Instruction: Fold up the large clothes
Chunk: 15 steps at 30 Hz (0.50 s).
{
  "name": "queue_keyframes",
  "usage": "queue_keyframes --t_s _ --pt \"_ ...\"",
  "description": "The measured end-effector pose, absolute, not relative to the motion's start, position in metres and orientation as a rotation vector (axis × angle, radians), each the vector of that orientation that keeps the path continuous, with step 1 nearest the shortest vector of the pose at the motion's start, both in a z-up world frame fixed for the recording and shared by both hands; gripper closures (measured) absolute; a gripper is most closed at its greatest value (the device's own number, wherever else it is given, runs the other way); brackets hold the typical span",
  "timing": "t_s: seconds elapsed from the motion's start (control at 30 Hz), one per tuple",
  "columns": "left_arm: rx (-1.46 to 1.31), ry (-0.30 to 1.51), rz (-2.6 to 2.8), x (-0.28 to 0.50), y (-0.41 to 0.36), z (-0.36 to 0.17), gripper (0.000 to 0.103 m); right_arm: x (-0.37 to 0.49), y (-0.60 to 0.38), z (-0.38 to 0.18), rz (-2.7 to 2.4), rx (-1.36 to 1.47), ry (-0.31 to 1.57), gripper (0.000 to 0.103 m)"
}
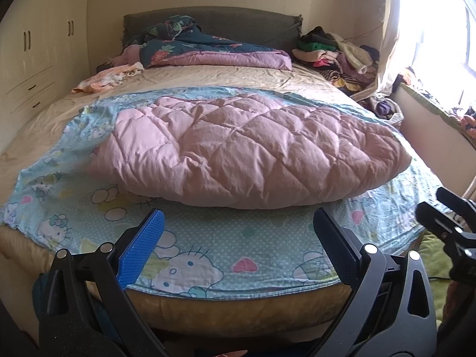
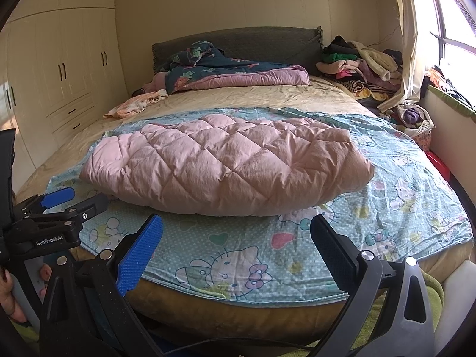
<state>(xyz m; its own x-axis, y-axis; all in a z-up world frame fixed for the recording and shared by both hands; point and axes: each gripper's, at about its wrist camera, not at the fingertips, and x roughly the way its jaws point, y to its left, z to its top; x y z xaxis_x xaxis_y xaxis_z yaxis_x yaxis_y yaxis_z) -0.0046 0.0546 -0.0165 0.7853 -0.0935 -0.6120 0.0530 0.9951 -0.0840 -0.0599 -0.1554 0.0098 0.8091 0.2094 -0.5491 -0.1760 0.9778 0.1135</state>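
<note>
- Left wrist view: your left gripper [image 1: 238, 247] hangs off the foot of the bed [image 1: 238, 312], jaws spread wide and holding nothing. Its 2 fingers frame the near edge of the cartoon-cat sheet [image 1: 208, 238].
- Right wrist view: your right gripper [image 2: 238, 253] sits just beside the other one, also spread and empty, above the same near edge of the sheet [image 2: 238, 238].
- The pink quilted garment [image 1: 253, 148] lies straight ahead of both grippers, just beyond the fingertips, resting on the sheet. Neither gripper touches it.
- What looks done: the garment [image 2: 226, 166] appears as 1 compact puffy bundle with a rounded doubled edge facing you. No sleeves or hood show, so they seem tucked in, though you cannot confirm that from here.
- What may be left on this piece: the far side is hidden, so whether it needs 1 more fold or some squaring up is unclear.
- What is left overall: a pile of loose clothes [image 2: 357, 59] sits far ahead and to the right of the grippers, by the headboard [image 2: 238, 41]. A crumpled peach cloth [image 2: 134, 105] lies far ahead to the left. Neither looks folded.
- My judgement: this piece is near its end, and the task as a whole has plenty left.
</note>
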Motion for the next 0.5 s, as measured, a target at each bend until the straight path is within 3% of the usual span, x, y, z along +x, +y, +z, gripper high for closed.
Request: queue_keyframes --t_s 0.3,0.5 --pt "-0.068 0.665 -0.023 0.004 0.053 -0.015 0.009 -0.059 -0.191 0.015 0.151 0.129 0.571 0.004" --pt "-0.161 0.667 0.183 0.047 0.143 -0.017 0.009 -0.068 -0.332 0.017 -0.188 0.276 0.498 0.004"
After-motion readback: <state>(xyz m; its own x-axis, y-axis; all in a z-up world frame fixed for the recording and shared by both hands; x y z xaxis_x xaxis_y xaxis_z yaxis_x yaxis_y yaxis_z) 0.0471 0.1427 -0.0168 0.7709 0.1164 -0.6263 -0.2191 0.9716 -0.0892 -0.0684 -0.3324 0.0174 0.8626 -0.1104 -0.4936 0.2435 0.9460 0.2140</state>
